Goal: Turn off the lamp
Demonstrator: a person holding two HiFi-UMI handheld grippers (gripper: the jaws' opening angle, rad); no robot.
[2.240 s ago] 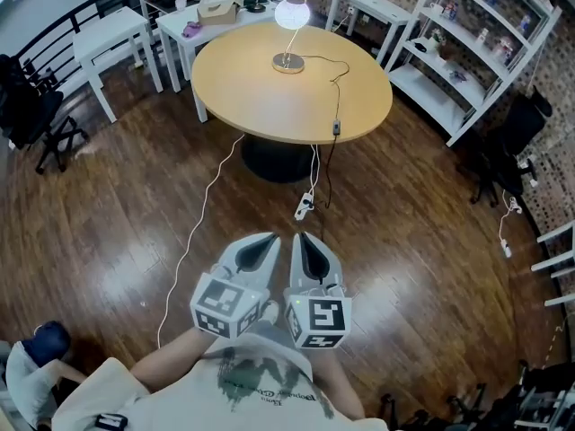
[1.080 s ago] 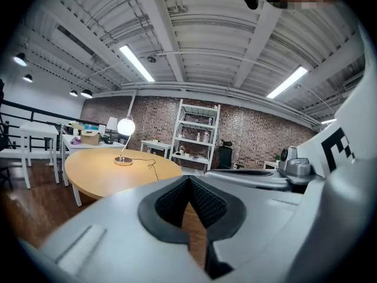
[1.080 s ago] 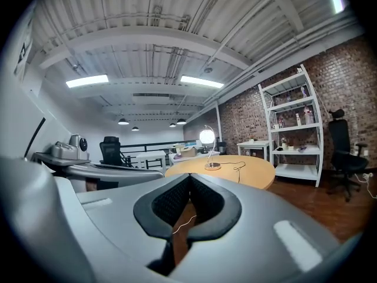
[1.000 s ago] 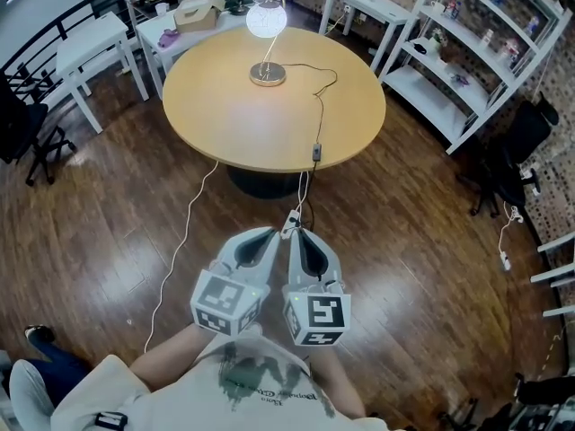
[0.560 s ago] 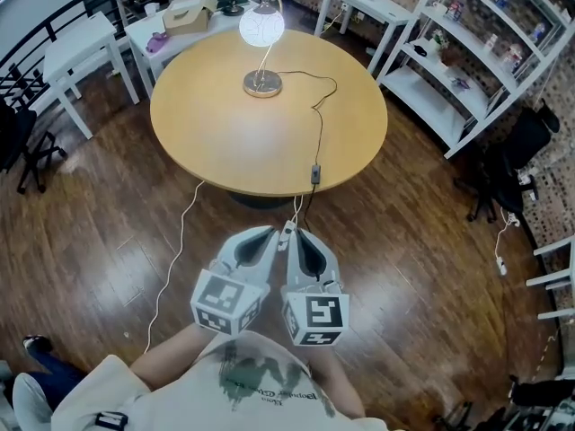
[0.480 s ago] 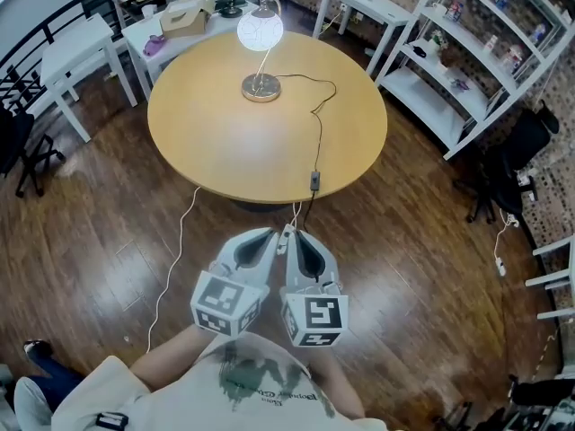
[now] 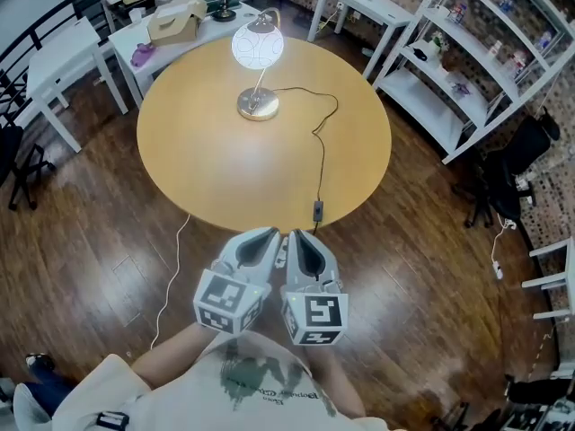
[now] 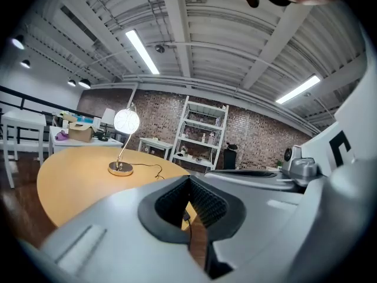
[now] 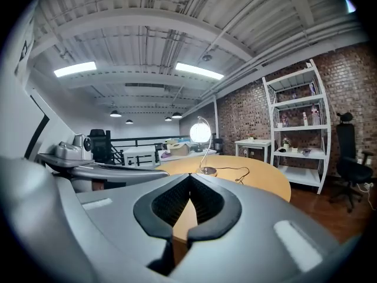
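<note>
Both claws are closed tight, jaw tips pressed together and nothing gripped between them. Seen from the head camera, the left claw (image 7: 268, 237) and the right claw (image 7: 302, 239) sit side by side, almost touching each other, just short of the near edge of the round wooden tabletop (image 7: 198, 164), with their tips aimed at it.

On the far half of that tabletop stands the globe lamp (image 7: 258, 48), well apart from both claws. Its round shade glows white, so it is lit. A thin curved stem drops from the shade to a round gold base (image 7: 257, 106) resting flat on the wood.

A black cord (image 7: 320, 142) leaves the base and snakes across the tabletop toward the near edge. There it passes through a small dark inline switch (image 7: 317, 210), which lies close to that edge, just ahead of the right claw.

Beyond the tabletop's far side stand white side tables, one of them carrying a tan box (image 7: 175, 25). To the right of the tabletop is a white shelving unit (image 7: 467, 52). Below its near edge a white cable (image 7: 171, 268) trails over the dark wooden floor (image 7: 81, 223).
</note>
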